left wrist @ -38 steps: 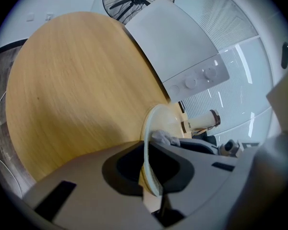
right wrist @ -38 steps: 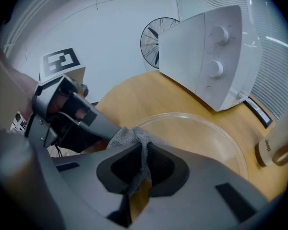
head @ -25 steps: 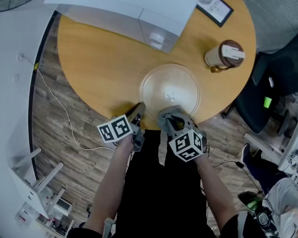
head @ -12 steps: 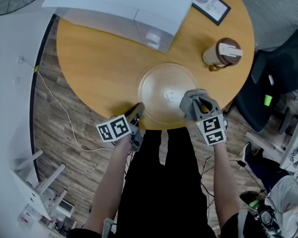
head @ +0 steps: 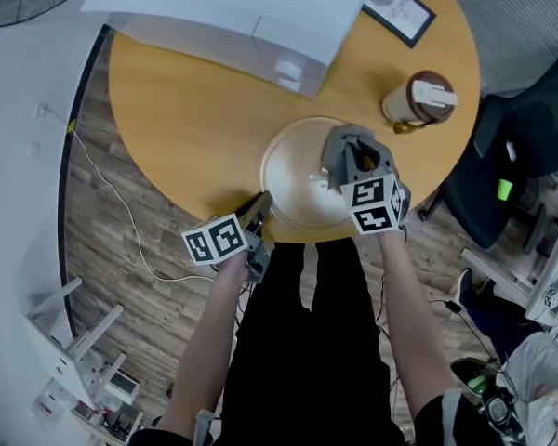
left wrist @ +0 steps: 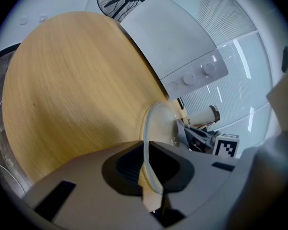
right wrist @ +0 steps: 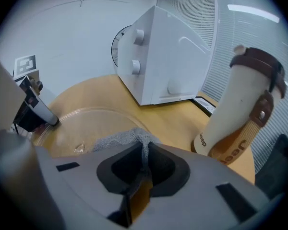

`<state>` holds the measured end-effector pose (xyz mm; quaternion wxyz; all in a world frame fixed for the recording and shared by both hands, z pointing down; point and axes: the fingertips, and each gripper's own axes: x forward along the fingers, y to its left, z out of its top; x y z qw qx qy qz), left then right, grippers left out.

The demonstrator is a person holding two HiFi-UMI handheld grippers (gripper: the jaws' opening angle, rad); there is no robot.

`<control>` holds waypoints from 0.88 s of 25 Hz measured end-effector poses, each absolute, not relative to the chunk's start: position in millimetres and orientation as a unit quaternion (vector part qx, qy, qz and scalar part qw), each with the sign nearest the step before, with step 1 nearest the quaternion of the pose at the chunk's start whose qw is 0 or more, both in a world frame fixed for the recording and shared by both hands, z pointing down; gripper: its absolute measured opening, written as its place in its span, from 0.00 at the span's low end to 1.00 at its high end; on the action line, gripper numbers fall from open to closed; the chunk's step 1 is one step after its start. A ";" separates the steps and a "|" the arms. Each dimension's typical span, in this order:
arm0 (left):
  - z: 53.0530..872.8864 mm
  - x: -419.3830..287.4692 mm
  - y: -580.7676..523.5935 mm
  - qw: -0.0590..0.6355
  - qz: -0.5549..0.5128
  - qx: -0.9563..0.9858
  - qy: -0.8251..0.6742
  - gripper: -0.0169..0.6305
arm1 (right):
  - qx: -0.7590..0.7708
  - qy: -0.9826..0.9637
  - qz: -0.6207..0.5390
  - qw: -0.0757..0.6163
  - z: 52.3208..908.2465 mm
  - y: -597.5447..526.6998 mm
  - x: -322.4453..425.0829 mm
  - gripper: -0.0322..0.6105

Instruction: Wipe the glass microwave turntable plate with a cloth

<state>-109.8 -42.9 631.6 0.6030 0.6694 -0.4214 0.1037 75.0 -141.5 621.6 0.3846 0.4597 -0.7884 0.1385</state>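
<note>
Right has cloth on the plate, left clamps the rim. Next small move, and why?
Probably drag the right gripper and its pinched cloth lightly across the plate toward the centre. The cloth sits at the plate's right side, so most of the glass to its left is uncovered, and the left gripper is shut on the near rim, steadying it.

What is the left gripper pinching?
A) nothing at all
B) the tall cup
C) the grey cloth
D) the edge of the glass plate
D: in the left gripper view the left gripper has its jaws shut on the rim of the glass plate, while the cloth is pinched in the right gripper.
</note>
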 end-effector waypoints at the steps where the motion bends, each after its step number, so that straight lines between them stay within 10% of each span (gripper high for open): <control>1: 631.4 -110.0 -42.8 0.603 0.104 0.669 -0.422 0.07 | 0.456 -0.792 0.135 0.383 621.3 -143.5 65.2 0.11; 12: 632.2 -110.4 -42.9 0.603 0.103 0.664 -0.429 0.07 | 0.324 -0.861 0.058 0.388 617.4 -82.8 -50.1 0.10; 22: 632.3 -110.6 -42.7 0.604 0.108 0.667 -0.423 0.07 | 0.328 -0.862 0.043 0.384 619.7 -30.8 8.6 0.12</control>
